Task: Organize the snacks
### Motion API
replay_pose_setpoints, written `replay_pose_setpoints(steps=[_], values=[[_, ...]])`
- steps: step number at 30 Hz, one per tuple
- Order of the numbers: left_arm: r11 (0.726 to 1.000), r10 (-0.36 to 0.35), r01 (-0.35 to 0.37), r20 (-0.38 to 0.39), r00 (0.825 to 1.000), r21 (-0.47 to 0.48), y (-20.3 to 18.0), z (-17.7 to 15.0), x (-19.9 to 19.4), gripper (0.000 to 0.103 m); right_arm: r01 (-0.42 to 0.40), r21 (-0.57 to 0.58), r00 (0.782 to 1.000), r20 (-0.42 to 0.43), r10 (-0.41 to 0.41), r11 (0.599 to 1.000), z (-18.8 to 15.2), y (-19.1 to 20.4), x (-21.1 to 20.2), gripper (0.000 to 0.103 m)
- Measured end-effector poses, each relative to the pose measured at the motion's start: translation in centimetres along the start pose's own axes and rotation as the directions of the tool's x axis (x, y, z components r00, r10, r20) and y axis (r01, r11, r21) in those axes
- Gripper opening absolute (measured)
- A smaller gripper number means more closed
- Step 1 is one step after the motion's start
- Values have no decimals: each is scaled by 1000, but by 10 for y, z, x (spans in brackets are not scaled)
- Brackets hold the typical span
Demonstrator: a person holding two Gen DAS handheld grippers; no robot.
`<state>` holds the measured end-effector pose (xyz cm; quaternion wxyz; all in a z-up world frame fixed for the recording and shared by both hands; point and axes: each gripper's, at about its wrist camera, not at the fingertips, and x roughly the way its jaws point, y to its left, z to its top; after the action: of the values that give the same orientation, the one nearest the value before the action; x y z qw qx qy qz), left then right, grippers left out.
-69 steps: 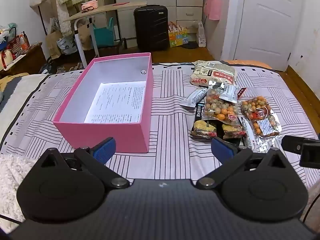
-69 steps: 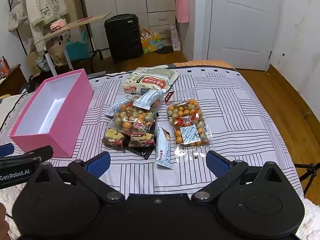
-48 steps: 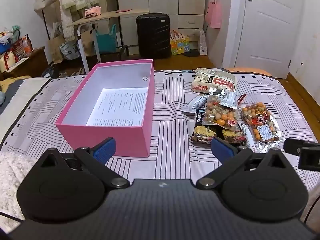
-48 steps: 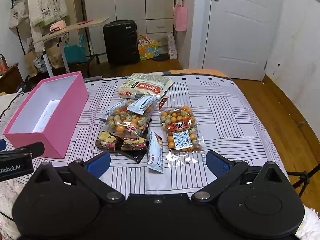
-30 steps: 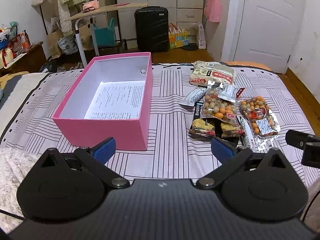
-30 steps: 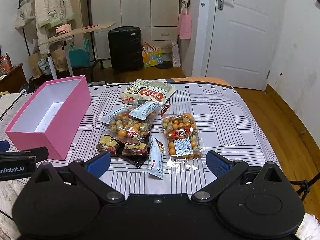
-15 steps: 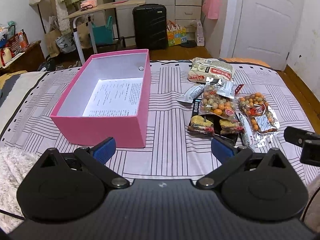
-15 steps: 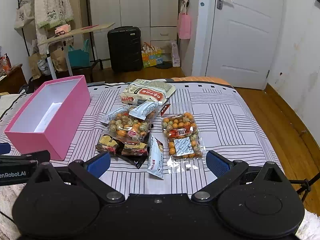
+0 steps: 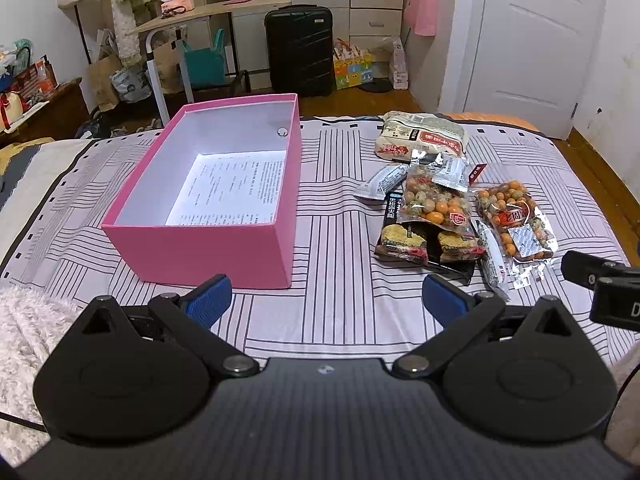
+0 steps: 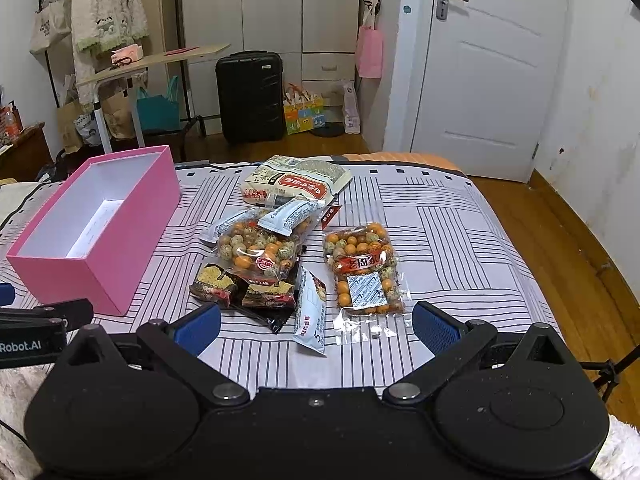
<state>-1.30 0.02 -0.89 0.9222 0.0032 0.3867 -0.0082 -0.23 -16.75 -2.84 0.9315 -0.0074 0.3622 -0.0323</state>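
Note:
An open pink box (image 9: 208,246) with a printed sheet inside sits on the striped bedspread; it also shows at left in the right wrist view (image 10: 132,240). Right of it lie several snack packs: a large rice cracker bag (image 9: 422,136), two clear bags of coated nuts (image 9: 434,204) (image 10: 362,268), a dark biscuit pack (image 9: 424,246) and white bars (image 10: 310,312). My left gripper (image 9: 326,302) is open and empty, hovering in front of the box's near corner. My right gripper (image 10: 316,326) is open and empty, just short of the nearest white bar.
A white fluffy blanket (image 9: 28,320) lies at the bed's near left. Beyond the bed stand a black suitcase (image 9: 300,50), a side table (image 9: 192,20), bags and a white door (image 10: 496,72). The bed's right edge (image 10: 520,216) drops to a wooden floor.
Both grippers have drifted slightly while staying open and empty. The box and snacks have not moved.

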Motion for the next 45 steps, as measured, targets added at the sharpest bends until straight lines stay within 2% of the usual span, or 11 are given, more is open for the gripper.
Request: replay_pose_setpoints(steps=[14, 22, 26, 29, 33, 35, 37, 39, 41, 44, 45], values=[[1000, -1, 1, -8, 1000, 0, 2, -2, 2, 103, -6, 2, 1000, 0, 6, 1000, -1, -1, 1, 103], [1000, 5, -5, -10, 1000, -3, 0, -2, 4, 103, -49, 18, 999, 10, 49, 999, 3, -3, -3, 103], [1000, 0, 0, -21, 1000, 20, -4, 8, 5, 103, -79, -13, 994, 69, 80, 997, 21, -6, -14, 103], [998, -20, 20, 14, 1000, 59, -6, 26, 0, 103, -76, -91, 989, 119, 87, 993, 45, -10, -16, 103], [991, -60, 58, 21, 998, 118, -8, 57, 6, 103, -137, -149, 971, 178, 163, 979, 82, -19, 0, 103], [985, -70, 63, 39, 997, 159, -12, 75, 13, 103, -187, -106, 971, 130, 200, 977, 100, -25, 21, 103], [978, -114, 106, 35, 993, 178, -15, 93, 23, 103, -248, 11, 969, 30, 247, 969, 118, -32, 50, 103], [970, -197, 194, 6, 980, 147, -16, 111, 41, 103, -311, 110, 945, -68, 319, 944, 125, -38, 82, 96], [962, -250, 249, -8, 968, 109, -17, 123, 61, 101, -330, 183, 925, -132, 355, 926, 123, -41, 113, 95], [962, -255, 259, -52, 966, 83, -24, 130, 92, 98, -331, 273, 899, -199, 390, 903, 98, -43, 145, 91], [960, -266, 270, -62, 962, 69, -26, 130, 104, 92, -344, 303, 884, -215, 416, 889, 88, -45, 156, 89]])
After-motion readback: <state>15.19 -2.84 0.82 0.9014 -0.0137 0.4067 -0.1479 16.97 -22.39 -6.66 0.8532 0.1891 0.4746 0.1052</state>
